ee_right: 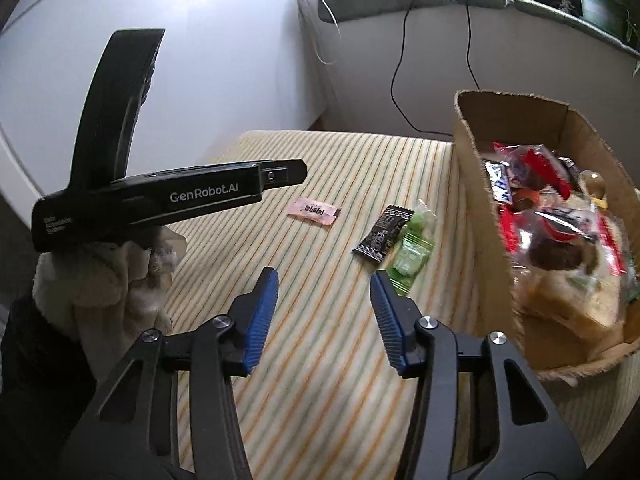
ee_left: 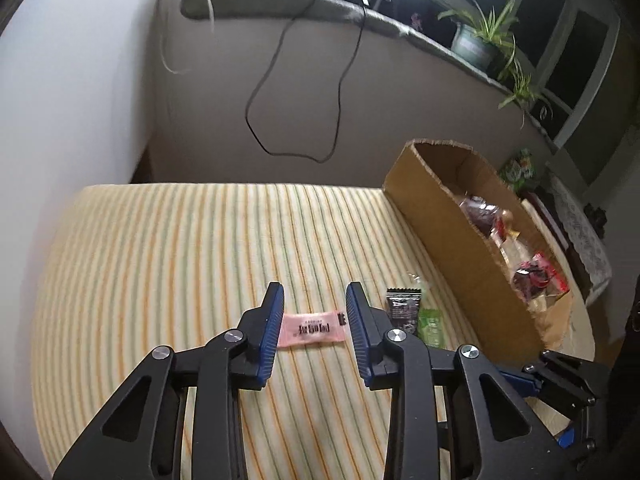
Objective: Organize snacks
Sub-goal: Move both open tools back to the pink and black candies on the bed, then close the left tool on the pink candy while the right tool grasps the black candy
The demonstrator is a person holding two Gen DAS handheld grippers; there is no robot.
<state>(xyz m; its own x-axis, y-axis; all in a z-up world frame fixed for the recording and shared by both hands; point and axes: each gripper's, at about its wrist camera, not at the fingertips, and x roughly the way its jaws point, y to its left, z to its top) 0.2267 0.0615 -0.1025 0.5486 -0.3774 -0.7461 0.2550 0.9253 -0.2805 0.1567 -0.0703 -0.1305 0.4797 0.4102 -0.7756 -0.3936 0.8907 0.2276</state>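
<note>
A pink snack packet (ee_left: 313, 329) lies on the striped cloth, in line with the gap of my open left gripper (ee_left: 315, 292), which hovers above it. A black packet (ee_left: 403, 309) and a green packet (ee_left: 431, 325) lie just to its right. They also show in the right wrist view: pink (ee_right: 316, 211), black (ee_right: 382, 233), green (ee_right: 412, 254). My right gripper (ee_right: 325, 278) is open and empty, above the cloth, short of the black and green packets. A cardboard box (ee_right: 476, 216) on the right holds several snacks.
The left gripper's body (ee_right: 160, 200), held by a gloved hand, fills the left of the right wrist view. The table ends at a wall behind. Black cables (ee_left: 280, 92) hang from a ledge with potted plants (ee_left: 480, 36). The box wall (ee_left: 448, 236) stands at the right.
</note>
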